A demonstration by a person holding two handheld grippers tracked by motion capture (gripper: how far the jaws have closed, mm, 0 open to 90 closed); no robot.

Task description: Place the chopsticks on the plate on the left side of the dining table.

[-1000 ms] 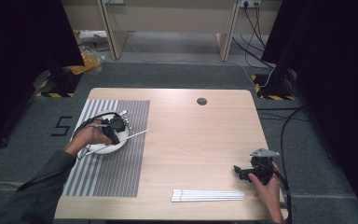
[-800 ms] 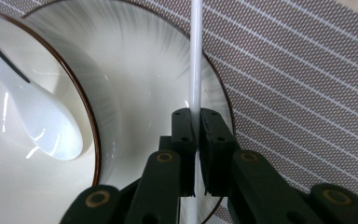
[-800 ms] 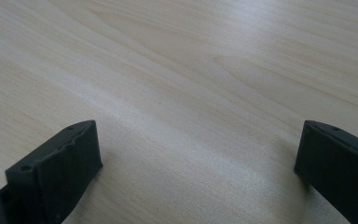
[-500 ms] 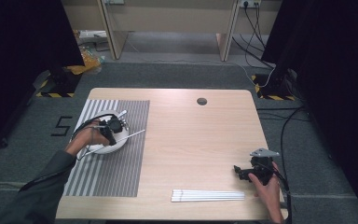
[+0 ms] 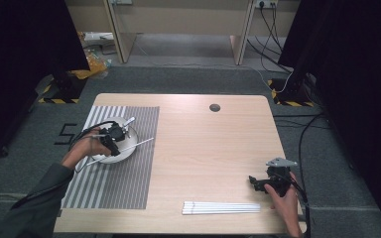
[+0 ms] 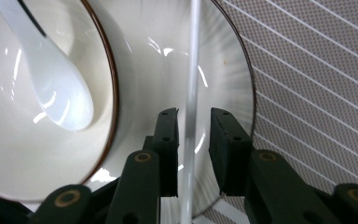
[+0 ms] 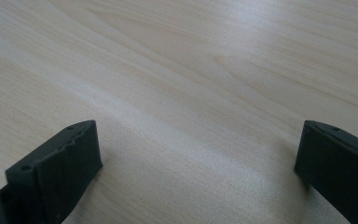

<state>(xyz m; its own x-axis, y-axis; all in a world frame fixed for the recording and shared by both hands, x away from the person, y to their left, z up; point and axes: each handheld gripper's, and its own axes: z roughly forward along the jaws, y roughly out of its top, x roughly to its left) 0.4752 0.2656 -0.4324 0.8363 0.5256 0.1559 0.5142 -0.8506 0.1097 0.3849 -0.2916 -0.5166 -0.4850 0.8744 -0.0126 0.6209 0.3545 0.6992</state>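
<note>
Left gripper view looks down my left claw (image 6: 193, 154): its jaws have just been opening, and a thin white chopstick (image 6: 192, 93) runs straight between them. It lies close against one pad, with a clear gap to the other, so the claw stands slightly apart and is not clamped on it. Under the chopstick is a white plate (image 6: 228, 74) with a dark rim. Beside that, a bowl (image 6: 9, 154) sits on the plate with a white spoon (image 6: 60, 93) resting in it. Past the plate's rim shows the striped mat (image 6: 317, 84).

From the high view, my left claw (image 5: 113, 139) hovers over the plate (image 5: 124, 154), which sits on the mat (image 5: 114, 188) by the worktop's left edge. The chopstick (image 5: 141, 144) lies across the plate, one end sticking out over the mat toward the worktop's middle. The spoon's handle (image 5: 129, 120) juts out toward the far edge.

My right claw (image 7: 198, 163) stands wide apart with nothing between the jaws, just bare worktop (image 7: 191, 70) beneath it. In the high view that claw (image 5: 258, 182) sits near the near right corner, in my right hand (image 5: 284, 201). Just beside it, along the near edge, lies a neat row of white chopsticks (image 5: 221, 208), close to the claw but apart from it.
</note>
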